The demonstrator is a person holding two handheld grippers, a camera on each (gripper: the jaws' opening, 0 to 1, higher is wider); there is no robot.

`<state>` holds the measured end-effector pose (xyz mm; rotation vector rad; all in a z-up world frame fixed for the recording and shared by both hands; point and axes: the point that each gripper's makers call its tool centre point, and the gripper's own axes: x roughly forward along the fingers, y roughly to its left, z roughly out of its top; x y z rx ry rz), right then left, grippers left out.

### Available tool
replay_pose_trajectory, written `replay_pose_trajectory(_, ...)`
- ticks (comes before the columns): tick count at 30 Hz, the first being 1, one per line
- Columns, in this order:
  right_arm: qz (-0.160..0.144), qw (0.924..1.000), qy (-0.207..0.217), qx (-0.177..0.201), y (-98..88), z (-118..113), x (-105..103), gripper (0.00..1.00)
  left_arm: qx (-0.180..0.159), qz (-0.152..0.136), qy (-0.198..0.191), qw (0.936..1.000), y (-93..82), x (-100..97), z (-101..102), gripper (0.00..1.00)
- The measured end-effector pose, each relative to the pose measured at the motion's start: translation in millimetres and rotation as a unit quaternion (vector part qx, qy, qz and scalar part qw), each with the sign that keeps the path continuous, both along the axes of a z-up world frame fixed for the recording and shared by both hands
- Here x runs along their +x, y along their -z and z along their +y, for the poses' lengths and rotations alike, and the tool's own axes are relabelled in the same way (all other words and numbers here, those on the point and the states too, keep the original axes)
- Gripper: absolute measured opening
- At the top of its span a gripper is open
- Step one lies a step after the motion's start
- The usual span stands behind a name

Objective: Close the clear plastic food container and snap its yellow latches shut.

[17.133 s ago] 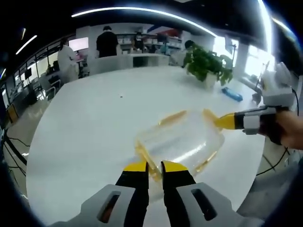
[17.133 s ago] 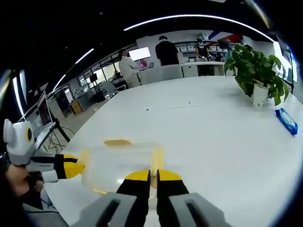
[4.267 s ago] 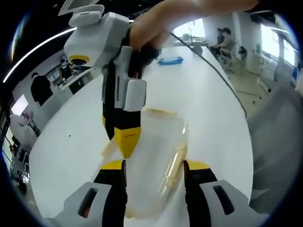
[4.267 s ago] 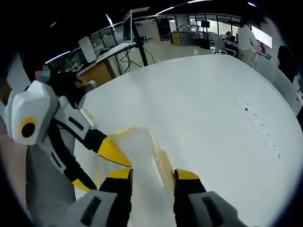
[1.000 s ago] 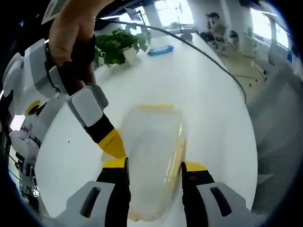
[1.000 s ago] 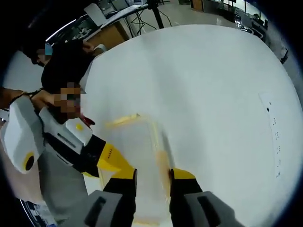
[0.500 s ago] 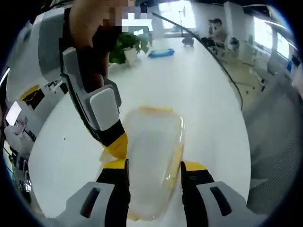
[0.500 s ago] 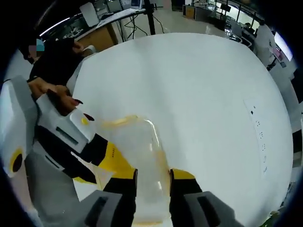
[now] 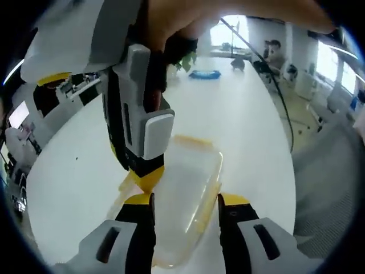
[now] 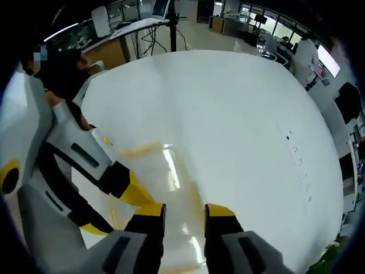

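The clear plastic container [image 9: 182, 188] lies lengthwise on the white table, lid on, with a yellow latch [image 9: 191, 140] at its far end and another along its right side. My left gripper [image 9: 186, 201] flanks its short sides, jaws tight against them. The right gripper [image 9: 145, 177] comes down from the upper left, held by a hand [image 9: 188, 23], its yellow tips at the container's left edge. In the right gripper view the container [image 10: 165, 171] runs under my right gripper [image 10: 185, 210], whose jaws stand a little apart above it. The left gripper [image 10: 117, 210] reaches in from the left.
The round white table [image 10: 239, 103] spreads far beyond the container. A blue item [image 9: 204, 73] and a potted plant [image 9: 182, 60] stand at its far side. A black cable [image 9: 268, 85] crosses it. A grey chair [image 9: 336, 171] is beside the table edge. Sockets [image 10: 299, 165] sit in the tabletop.
In the left gripper view the right gripper has swung more upright and closer, its tip still at the container's left edge. Both cameras tilted. Jaw gaps look unchanged.
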<state>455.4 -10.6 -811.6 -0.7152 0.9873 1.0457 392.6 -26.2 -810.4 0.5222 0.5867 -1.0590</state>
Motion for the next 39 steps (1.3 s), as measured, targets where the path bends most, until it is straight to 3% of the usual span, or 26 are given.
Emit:
replay_pose_trajectory(4, -0.001, 0.9987, 0.041, 0.029, 0.3, -5, 0, 0.37, 0.002, -0.018, -0.016, 0.9997, -6.0, 3.0, 4, 0.47)
replay_pose_trajectory(10, -0.006, 0.9954, 0.075, 0.06, -1.1, -12, -5, 0.37, -0.016, -0.015, -0.028, 0.9994, -19.5, 6.2, 5, 0.47)
replay_pose_trajectory(13, -0.01, 0.9895, 0.107, 0.097, -8.2, -11, -3, 0.38, -0.023, -0.016, -0.039, 0.9988, -24.5, 9.1, 6, 0.48)
replay_pose_trajectory(20, -0.025, 0.98, 0.148, 0.131, -19.7, -19, 0, 0.38, -0.042, -0.036, -0.098, 0.9937, -38.9, 24.1, 20, 0.48)
replay_pose_trajectory(30, -0.016, 0.9716, 0.185, 0.147, -19.8, -34, -10, 0.4, -0.054, -0.03, -0.149, 0.9869, -41.1, 33.1, 42, 0.49)
replay_pose_trajectory(33, -0.018, 0.9694, 0.191, 0.153, -21.3, -35, -13, 0.4, -0.102, -0.009, -0.191, 0.9763, -44.6, 36.6, 44, 0.49)
replay_pose_trajectory(39, -0.018, 0.9611, 0.206, 0.183, -23.8, -34, -18, 0.4, -0.118, 0.007, -0.217, 0.9689, -42.7, 37.8, 49, 0.52)
